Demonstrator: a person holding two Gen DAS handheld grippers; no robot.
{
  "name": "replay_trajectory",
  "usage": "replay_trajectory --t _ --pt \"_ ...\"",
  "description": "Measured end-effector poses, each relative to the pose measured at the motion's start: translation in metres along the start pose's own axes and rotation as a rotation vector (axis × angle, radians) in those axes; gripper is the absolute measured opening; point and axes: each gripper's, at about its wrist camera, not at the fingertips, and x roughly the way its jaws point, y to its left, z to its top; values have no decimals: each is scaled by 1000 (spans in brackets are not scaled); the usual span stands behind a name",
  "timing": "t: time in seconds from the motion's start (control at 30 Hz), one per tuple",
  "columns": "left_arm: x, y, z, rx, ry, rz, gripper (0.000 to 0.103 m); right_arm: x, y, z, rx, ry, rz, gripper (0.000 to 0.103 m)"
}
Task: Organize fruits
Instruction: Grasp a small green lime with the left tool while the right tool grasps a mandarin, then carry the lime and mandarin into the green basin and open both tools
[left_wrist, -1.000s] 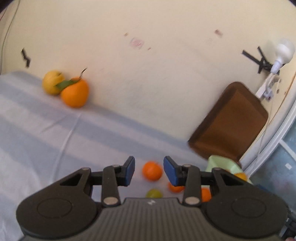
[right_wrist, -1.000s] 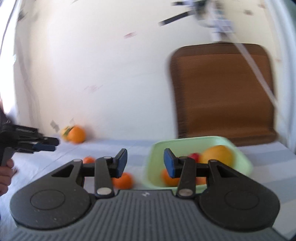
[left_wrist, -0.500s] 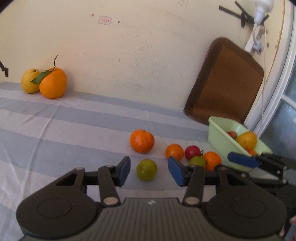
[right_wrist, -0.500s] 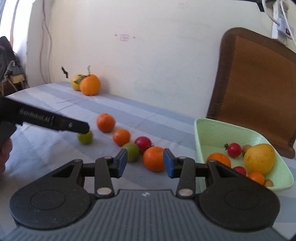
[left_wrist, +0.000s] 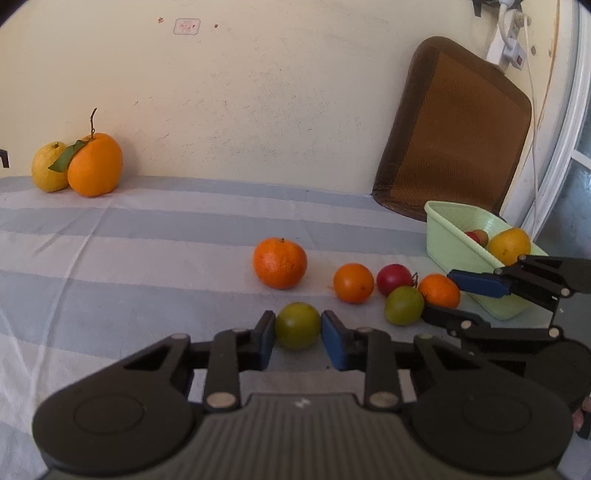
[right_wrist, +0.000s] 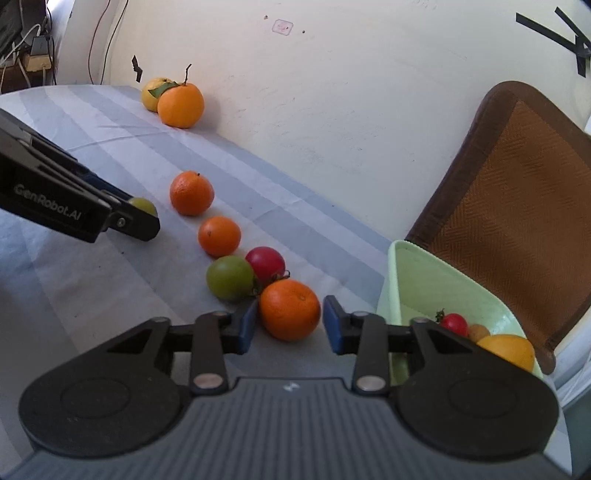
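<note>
Half a second ago the left claw (left_wrist: 298, 334) was spread wide with the green fruit (left_wrist: 297, 325) lying ahead of its pads; now the pads have drawn in and flank that fruit closely on both sides, seemingly touching it, so the claw looks to be pinching it on the striped counter (left_wrist: 129, 258). The right claw (right_wrist: 290, 325) has moved forward too: the orange (right_wrist: 289, 308) that lay beyond its tips now sits between the spread fingers, near the left pad and with a clear gap to the right one, not gripped.

The green fruit is round, smooth and dull olive-green. The orange is glossy with a pitted skin. Just beyond the right claw, to its left, a second green fruit (right_wrist: 230, 277) and a red fruit (right_wrist: 265, 263) touch the orange; farther out lie a small orange (right_wrist: 219, 236) and a larger mandarin (right_wrist: 191, 192). To the right of the right claw stands a pale green tub (right_wrist: 417, 280) holding fruit.
</note>
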Motion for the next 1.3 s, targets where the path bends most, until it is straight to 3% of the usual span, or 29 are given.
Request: replay_trajectory --t 0.17,0.33,0.47,0.8,1.07,1.1,1.3 --pt "-8 -5 -4 13 -12 -30 28 -27 -5 -9 87 -32 2 37" --pt "-19 -29 -15 44 15 -116 28 -69 -11 -32 227 -81 36 37" --pt "-26 -54 -25 52 28 -177 28 -81 -14 -51 309 -64 69 37" --pt "-26 -75 -37 118 14 -109 30 -81 -10 -58 310 -57 74 40" --pt "-27 -72 -37 116 14 -111 32 -74 -20 -62 390 -24 144 42" --pt "-26 -73 -37 119 13 -111 28 -75 -21 -63 399 -28 154 39" --pt "-28 -82 -28 139 20 -141 28 -85 -27 -67 441 -86 156 37"
